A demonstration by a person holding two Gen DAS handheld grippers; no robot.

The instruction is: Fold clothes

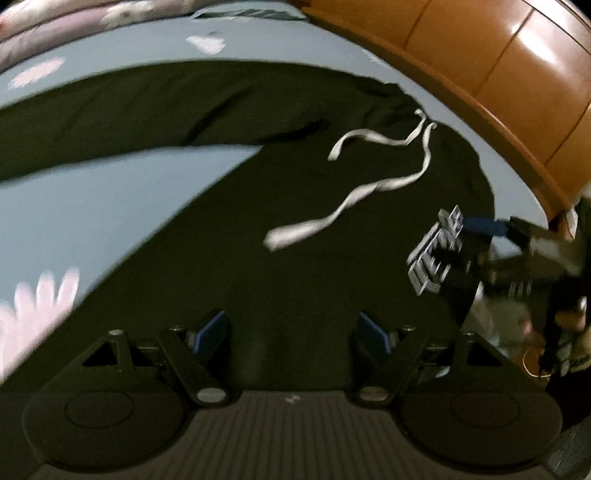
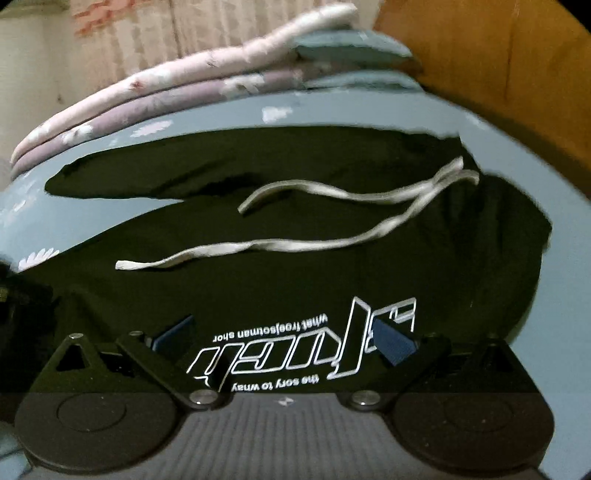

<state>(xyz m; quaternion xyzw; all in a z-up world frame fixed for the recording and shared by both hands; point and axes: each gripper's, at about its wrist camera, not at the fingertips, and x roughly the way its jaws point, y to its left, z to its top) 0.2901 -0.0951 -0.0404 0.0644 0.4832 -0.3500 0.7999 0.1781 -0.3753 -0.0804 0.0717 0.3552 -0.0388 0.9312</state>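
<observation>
A black garment (image 1: pixel 258 277) with a long white drawstring (image 1: pixel 354 195) lies spread on the bed, one leg stretching off to the left. My left gripper (image 1: pixel 293 328) hovers open over its plain dark cloth, nothing between the blue pads. A white printed logo (image 1: pixel 436 254) sits at the garment's right edge, and the right gripper's blue pad (image 1: pixel 484 225) shows just beyond it. In the right wrist view the same garment (image 2: pixel 332 280) and drawstring (image 2: pixel 258 245) fill the middle. My right gripper (image 2: pixel 284 336) stands wide open with the logo (image 2: pixel 295 350) between its fingers.
The blue flower-print sheet (image 1: pixel 110 192) (image 2: pixel 92 229) shows around the garment. Folded pink and teal quilts (image 2: pixel 147 88) are stacked at the far end. A wooden board (image 1: pixel 498 74) (image 2: pixel 498 74) runs along the right side. A curtain (image 2: pixel 129 33) hangs behind.
</observation>
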